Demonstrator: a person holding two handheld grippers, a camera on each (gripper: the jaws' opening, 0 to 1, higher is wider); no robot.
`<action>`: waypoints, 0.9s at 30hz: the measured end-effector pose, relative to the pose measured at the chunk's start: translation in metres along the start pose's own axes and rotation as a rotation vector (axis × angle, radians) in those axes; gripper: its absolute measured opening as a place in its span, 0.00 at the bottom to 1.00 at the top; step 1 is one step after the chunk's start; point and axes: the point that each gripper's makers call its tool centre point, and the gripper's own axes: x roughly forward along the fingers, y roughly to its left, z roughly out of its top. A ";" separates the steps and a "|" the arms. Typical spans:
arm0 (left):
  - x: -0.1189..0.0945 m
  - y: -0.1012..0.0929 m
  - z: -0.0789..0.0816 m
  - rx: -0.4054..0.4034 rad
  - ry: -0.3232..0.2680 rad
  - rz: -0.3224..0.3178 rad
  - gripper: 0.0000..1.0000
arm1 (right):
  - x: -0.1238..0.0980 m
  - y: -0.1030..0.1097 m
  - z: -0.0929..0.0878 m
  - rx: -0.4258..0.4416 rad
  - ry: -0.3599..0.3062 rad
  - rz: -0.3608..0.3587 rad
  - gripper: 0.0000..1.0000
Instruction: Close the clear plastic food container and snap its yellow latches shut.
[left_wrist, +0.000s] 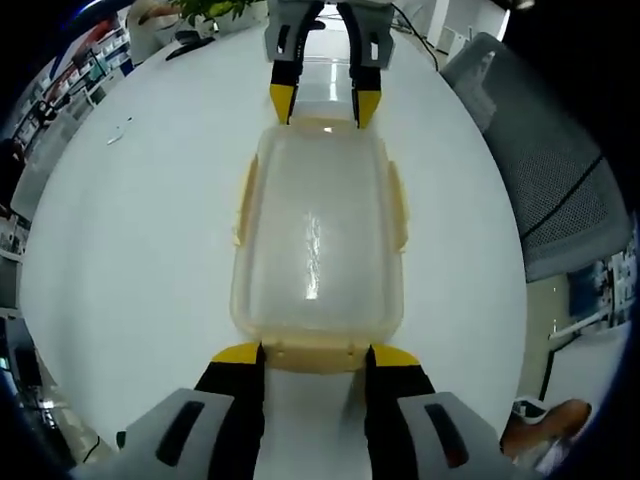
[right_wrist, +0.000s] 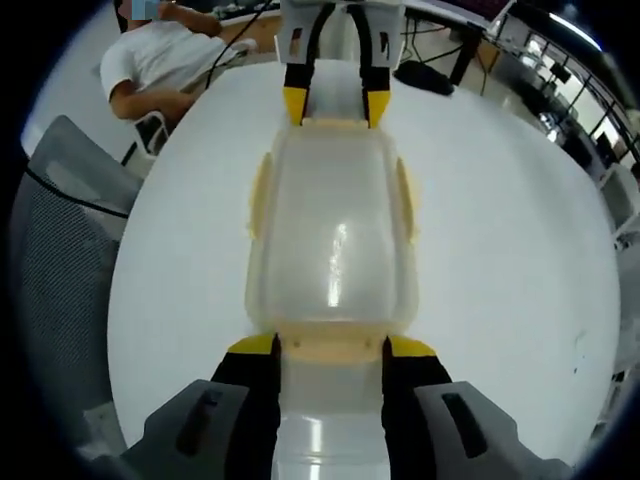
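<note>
The food container (left_wrist: 318, 250) is clear, kinda milky plastic with pale yellow latches (left_wrist: 397, 205). It's on a plain white table (left_wrist: 150, 230). Both the left gripper (left_wrist: 316, 356) and right gripper (right_wrist: 330, 348) are black and grey with bright yellow tips. Chair (left_wrist: 545, 190) is grey mesh.

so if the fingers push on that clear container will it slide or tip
Probably slide: the container sits low and wide on a smooth white table. It looks empty, so likely light. Thin clear plastic may flex a little under pressure.
</note>
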 end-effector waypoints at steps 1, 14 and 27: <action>-0.001 -0.001 0.000 0.001 0.003 0.001 0.33 | -0.002 0.001 0.001 -0.007 -0.003 -0.003 0.36; -0.025 -0.008 0.006 -0.007 -0.004 0.029 0.33 | -0.020 0.005 0.009 -0.020 -0.036 -0.013 0.36; -0.041 -0.016 0.027 0.001 -0.021 0.017 0.33 | -0.046 0.012 0.005 -0.029 -0.046 -0.019 0.36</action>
